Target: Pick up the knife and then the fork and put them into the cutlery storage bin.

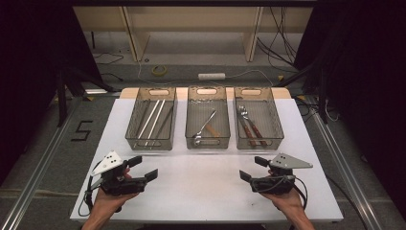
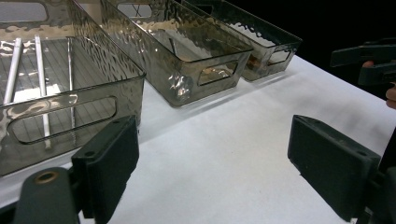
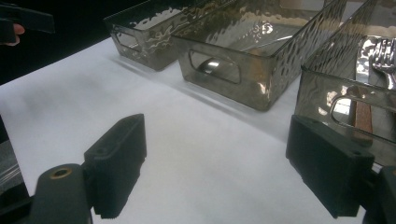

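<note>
Three smoky clear bins stand in a row on the white table (image 1: 201, 187). The left bin (image 1: 151, 118) holds long white and metal sticks (image 2: 39, 70). A spoon (image 1: 205, 127) lies in the middle bin (image 1: 208, 117). Wooden-handled forks (image 1: 249, 125) lie in the right bin (image 1: 257, 117). My left gripper (image 1: 143, 167) rests near the table's front left, open and empty, with its jaws wide apart in the left gripper view (image 2: 219, 172). My right gripper (image 1: 253, 168) mirrors it at the front right, open and empty (image 3: 215, 172). Both point toward the bins, well short of them.
Beyond the table, a roll of tape (image 1: 159, 70), a power strip (image 1: 211, 75) and cables lie on the floor. Dark curtains close in both sides. Bare table stretches between the grippers and the bins.
</note>
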A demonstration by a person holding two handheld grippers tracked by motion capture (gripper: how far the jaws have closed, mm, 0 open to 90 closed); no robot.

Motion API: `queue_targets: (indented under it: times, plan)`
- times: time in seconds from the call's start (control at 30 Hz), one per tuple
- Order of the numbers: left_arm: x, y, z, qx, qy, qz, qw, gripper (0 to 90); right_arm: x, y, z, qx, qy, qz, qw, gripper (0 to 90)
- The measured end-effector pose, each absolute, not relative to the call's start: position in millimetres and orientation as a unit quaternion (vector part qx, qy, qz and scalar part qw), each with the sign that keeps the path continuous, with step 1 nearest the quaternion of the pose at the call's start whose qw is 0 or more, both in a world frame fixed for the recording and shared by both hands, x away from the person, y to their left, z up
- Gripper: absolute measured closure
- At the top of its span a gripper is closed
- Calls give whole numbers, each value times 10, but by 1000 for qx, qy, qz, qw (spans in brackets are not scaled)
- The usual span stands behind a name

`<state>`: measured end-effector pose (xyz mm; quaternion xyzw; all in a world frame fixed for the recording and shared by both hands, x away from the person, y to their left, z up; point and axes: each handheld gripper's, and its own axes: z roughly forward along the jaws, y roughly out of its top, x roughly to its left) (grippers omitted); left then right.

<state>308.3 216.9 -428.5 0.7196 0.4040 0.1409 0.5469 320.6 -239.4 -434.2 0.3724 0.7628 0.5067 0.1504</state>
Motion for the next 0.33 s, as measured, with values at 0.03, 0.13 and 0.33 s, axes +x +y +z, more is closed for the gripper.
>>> queue_targets:
  times: [0.03,0.13,0.33]
  plan:
    - [3082,2168,-4284,720,404,141,547,161,3205,-2395,-4342,372,763,507,151,213]
    - [3082,2169,-4283,720,404,142,547,161,3204,-2400,-4341,374,762,507,150,213]
    - [3085,2173,-4286,720,404,141,546,161,3205,-2398,-4337,373,762,507,150,213]
